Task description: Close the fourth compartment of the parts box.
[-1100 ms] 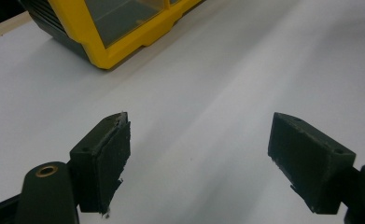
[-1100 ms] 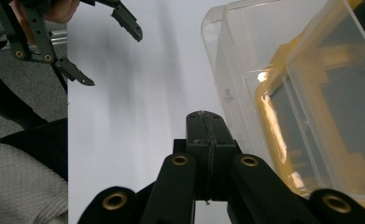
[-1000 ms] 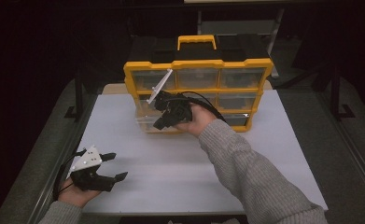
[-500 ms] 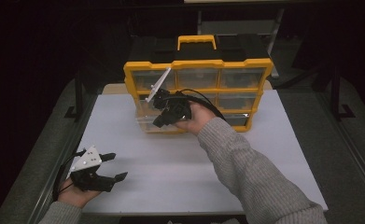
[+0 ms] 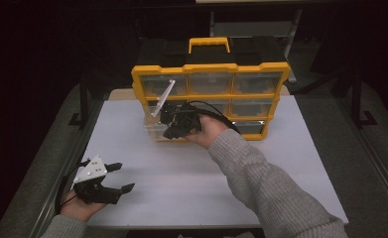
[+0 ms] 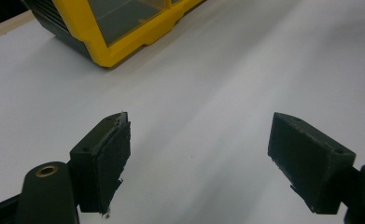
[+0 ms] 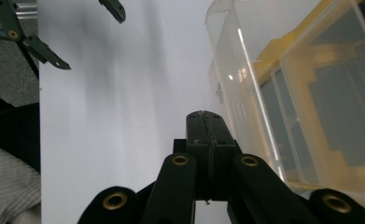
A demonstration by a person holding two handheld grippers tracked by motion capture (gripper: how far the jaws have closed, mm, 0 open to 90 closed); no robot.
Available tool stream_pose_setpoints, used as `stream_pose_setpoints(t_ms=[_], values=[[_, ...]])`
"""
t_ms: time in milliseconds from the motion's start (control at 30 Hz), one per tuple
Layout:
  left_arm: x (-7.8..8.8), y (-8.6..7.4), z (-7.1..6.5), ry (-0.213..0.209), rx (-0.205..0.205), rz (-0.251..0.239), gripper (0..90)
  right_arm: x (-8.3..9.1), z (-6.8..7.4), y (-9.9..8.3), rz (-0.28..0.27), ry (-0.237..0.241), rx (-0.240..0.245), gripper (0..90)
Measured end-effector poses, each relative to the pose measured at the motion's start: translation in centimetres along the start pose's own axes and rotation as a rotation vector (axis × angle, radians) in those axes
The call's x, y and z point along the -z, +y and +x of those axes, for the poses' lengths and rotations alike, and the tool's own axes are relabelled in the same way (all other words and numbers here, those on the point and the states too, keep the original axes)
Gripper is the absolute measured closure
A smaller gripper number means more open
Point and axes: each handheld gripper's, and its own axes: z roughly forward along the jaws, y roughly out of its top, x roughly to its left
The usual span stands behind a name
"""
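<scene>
**Right tongs shut beside pulled-out drawer, left tongs wide on the bench**

Right tongs (image 5: 174,120): jaws pressed flat together, nothing between them, clear in the right gripper view (image 7: 207,122). They sit at the front of the yellow organizer (image 5: 211,69), at its lower left part, just beside a clear plastic drawer (image 5: 154,116) that sticks out from the organizer's face. Cannot tell if the closed tips touch the drawer. In the right gripper view the drawer (image 7: 245,70) is see-through, its wall close to the right of the closed tips, yellow frame behind it. Black cable loops from the tongs back over the hand. Grey sleeve (image 5: 266,188) comes in from the bottom right.

Left tongs (image 5: 118,177): jaws spread wide, nothing between, low over the near left corner of the bench, held by a hand at the bottom edge. Grey three-cornered plate on top. In the left gripper view (image 6: 199,154) both black pads (image 6: 108,158) stand far apart over bare white surface, a corner of the organizer (image 6: 101,28) at the top left. Well apart from the drawer and the right tongs.

Organizer stands upright at the far middle of the white bench (image 5: 171,198), clear drawer fronts in rows, yellow handle on top. Surroundings dark.
</scene>
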Motion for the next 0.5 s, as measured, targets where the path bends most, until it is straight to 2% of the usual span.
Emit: stream_pose_setpoints(t_ms=[167,300,500], values=[[0.1,-0.1,0.0,-0.002,0.006,0.007,20.6,-0.6,-0.2,-0.4,-0.008,0.010,-0.022,89.5],[0.1,0.0,0.0,-0.001,0.005,0.005,20.6,-0.4,-0.5,-0.3,-0.032,-0.003,-0.026,89.5],[0.1,0.0,-0.1,-0.002,0.009,0.005,20.6,-0.5,-1.2,-0.2,-0.030,-0.013,-0.040,89.5]])
